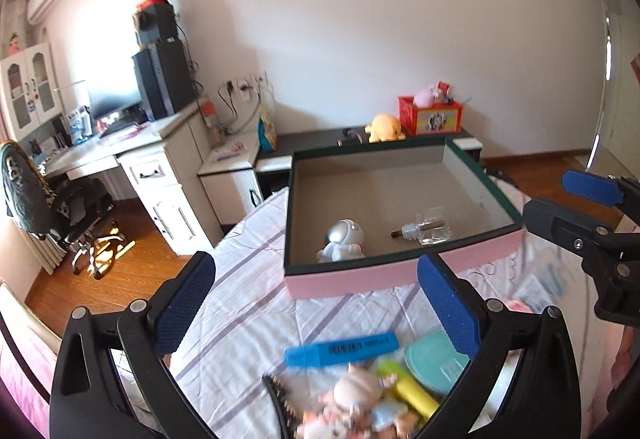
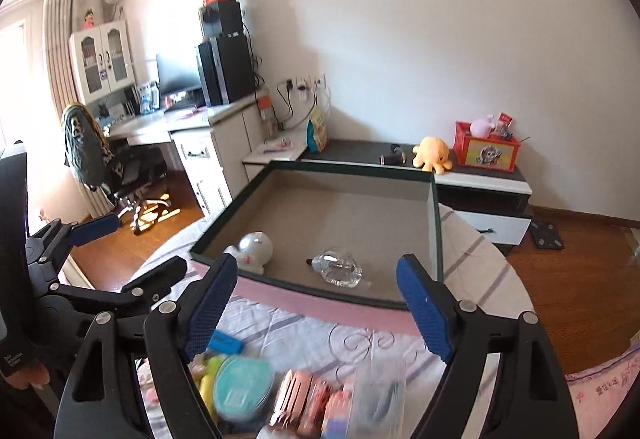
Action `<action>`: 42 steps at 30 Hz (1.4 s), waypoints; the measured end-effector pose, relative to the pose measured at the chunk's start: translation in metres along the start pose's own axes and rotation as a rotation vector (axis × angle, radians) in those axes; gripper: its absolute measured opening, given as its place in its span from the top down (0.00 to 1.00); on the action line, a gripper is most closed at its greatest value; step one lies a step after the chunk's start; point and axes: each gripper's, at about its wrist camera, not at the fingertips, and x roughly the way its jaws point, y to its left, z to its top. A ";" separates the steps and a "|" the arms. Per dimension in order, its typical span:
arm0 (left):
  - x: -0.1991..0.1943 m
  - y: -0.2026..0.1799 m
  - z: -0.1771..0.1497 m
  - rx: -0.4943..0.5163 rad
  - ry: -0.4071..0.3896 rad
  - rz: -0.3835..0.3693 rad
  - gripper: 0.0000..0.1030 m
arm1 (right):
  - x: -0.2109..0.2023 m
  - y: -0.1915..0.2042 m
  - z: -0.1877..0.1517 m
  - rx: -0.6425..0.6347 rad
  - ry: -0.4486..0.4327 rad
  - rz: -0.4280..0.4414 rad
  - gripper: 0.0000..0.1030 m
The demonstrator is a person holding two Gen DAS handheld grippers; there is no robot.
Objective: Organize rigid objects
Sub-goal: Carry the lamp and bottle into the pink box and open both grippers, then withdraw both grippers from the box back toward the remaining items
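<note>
**Bedroom sorting station: both grippers empty, two items boxed**

Bedroom setting: white walls, wooden floor, a desk with office chair (image 1: pixel 60 207) at 9 o'clock, and a low cabinet at 12 o'clock carrying a yellow plush octopus (image 2: pixel 434 153) and a red crate (image 1: pixel 432 115). Work surface is a bed with a striped sheet (image 1: pixel 248 279).

A shallow box (image 1: pixel 400 275), pink outside with a dark rim and grey floor, sits on the sheet at centre. Inside it, near the front wall, lie a white astronaut figure (image 1: pixel 342 241) at 7 o'clock and a clear glass bottle (image 1: pixel 430 231) on its side at 5 o'clock, apart from each other.

Left gripper (image 1: pixel 316 303) stands wide open, nothing between its blue pads. Right gripper (image 2: pixel 316 307) is likewise spread, empty.

Unsorted items lie on the sheet at 6 o'clock, in front of the box: a blue highlighter (image 1: pixel 344 347), a yellow marker (image 1: pixel 412 391), a teal round case (image 2: pixel 242 385), a small doll figure (image 1: pixel 356 399), blurred.
</note>
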 end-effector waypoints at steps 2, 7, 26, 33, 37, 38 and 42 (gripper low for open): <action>-0.034 0.003 -0.008 -0.011 -0.050 0.006 0.00 | -0.032 0.009 -0.008 0.002 -0.054 -0.016 0.17; -0.109 0.005 -0.028 -0.033 -0.144 0.049 0.00 | -0.109 0.033 -0.033 0.004 -0.174 -0.041 0.16; -0.270 0.014 -0.082 -0.115 -0.349 0.057 0.00 | -0.255 0.093 -0.086 -0.037 -0.386 -0.164 0.16; -0.279 0.012 -0.083 -0.118 -0.366 0.062 0.00 | -0.267 0.100 -0.089 -0.049 -0.415 -0.167 0.16; -0.276 0.012 -0.083 -0.114 -0.353 0.058 0.00 | -0.266 0.101 -0.092 -0.050 -0.409 -0.168 0.16; -0.273 0.012 -0.083 -0.114 -0.348 0.057 0.00 | -0.265 0.101 -0.093 -0.046 -0.406 -0.167 0.16; -0.260 0.012 -0.084 -0.110 -0.318 0.051 0.00 | -0.255 0.097 -0.095 -0.039 -0.381 -0.170 0.16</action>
